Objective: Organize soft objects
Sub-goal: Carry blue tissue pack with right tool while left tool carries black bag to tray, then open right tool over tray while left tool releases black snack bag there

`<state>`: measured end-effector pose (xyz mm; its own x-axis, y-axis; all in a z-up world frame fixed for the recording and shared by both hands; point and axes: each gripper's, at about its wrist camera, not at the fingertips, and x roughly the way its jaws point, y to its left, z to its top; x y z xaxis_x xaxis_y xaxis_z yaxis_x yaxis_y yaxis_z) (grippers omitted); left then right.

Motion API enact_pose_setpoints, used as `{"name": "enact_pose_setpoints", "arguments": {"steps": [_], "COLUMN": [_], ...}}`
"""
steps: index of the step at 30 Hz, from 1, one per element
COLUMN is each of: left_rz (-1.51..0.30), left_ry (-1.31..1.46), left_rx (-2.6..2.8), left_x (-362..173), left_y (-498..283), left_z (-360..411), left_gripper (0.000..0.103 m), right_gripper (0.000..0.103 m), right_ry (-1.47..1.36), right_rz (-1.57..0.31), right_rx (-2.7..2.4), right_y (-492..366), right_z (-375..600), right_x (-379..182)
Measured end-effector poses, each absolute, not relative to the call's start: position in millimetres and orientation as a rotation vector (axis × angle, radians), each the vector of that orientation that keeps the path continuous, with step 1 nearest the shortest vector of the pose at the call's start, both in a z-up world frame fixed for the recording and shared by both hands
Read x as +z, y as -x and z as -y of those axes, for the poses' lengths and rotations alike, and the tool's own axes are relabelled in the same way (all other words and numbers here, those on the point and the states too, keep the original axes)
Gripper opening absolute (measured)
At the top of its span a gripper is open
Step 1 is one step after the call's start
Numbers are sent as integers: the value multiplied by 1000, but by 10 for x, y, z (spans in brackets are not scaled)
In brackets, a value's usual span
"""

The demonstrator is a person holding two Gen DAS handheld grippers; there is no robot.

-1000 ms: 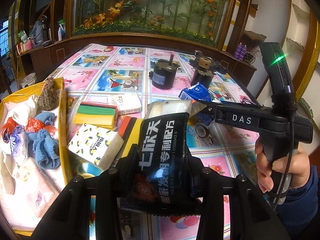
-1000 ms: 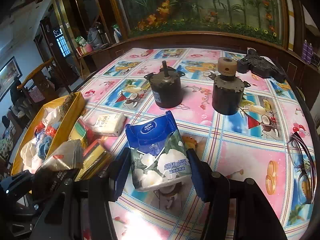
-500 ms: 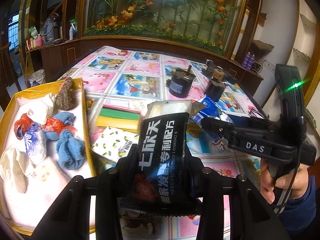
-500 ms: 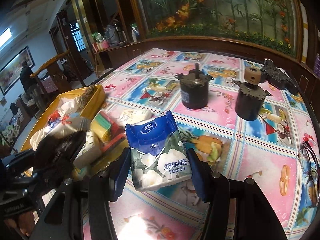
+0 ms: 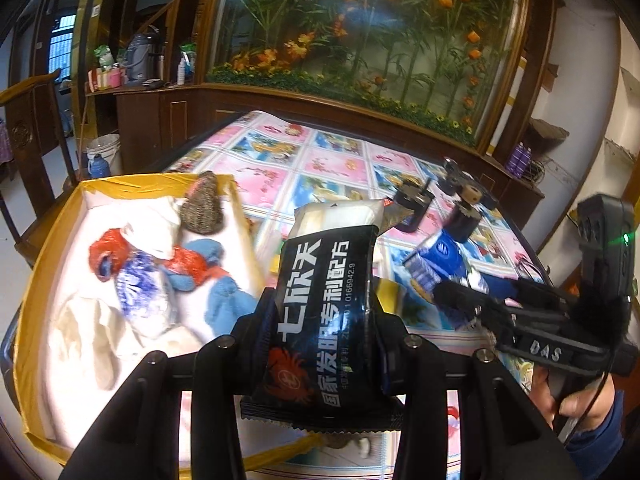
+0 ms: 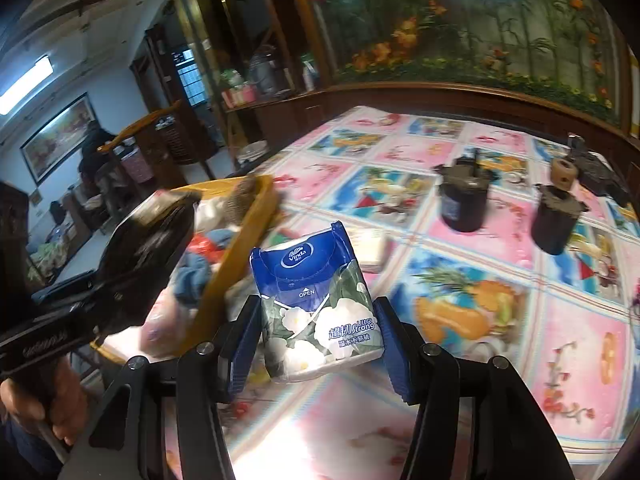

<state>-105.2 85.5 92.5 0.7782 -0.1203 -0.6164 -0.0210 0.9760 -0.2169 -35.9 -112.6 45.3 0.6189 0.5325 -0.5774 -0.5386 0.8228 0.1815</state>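
Movement is the main change across the last second: both grippers have travelled toward the yellow tray (image 5: 44,264), which sat at the left edge of the left wrist view and now fills its whole lower left.

The left gripper (image 5: 322,328) keeps its jaws narrowly parted and clamped on a black packet (image 5: 320,320) with white Chinese lettering; the packet stands upright in the centre of the frame, above the tray's right wall. Its grip looks unchanged from the earlier pictures. Inside the tray lie blue cloths (image 5: 228,300), a red-and-white bundle (image 5: 108,252), white cloths (image 5: 92,332) and a brown scouring ball (image 5: 202,208) near the top corner.

The right gripper (image 6: 316,340) holds its jaws about half apart, the blue pads pressed on the sides of a blue-and-white tissue pack (image 6: 316,304), as before. In the right wrist view the tray's yellow rim (image 6: 240,248) has come in close at the centre left, just beside the pack, where earlier it lay far off to the left.

Two dark motors (image 6: 464,200) stand on the patterned tablecloth (image 6: 560,320) in the upper right of that view. The sponges and small packs seen earlier between tray and grippers are now mostly hidden.
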Motion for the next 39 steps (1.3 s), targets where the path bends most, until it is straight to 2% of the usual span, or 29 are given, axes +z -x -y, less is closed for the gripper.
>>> {"name": "enact_pose_setpoints", "arguments": {"steps": [19, 28, 39], "left_rz": [-679, -766, -830], "left_ry": [319, 412, 438], "left_rx": [243, 276, 277], "left_x": [851, 654, 584], "left_y": [1270, 1036, 939], "left_z": [-2203, -2604, -2661], "left_gripper": [41, 41, 41], "right_gripper": [61, 61, 61], "right_ry": [151, 106, 125], "right_rz": [-703, -797, -904], "right_rx": [831, 787, 702], "right_y": [651, -13, -795], "right_z": [-251, -787, -1610], "right_x": [444, 613, 409]}}
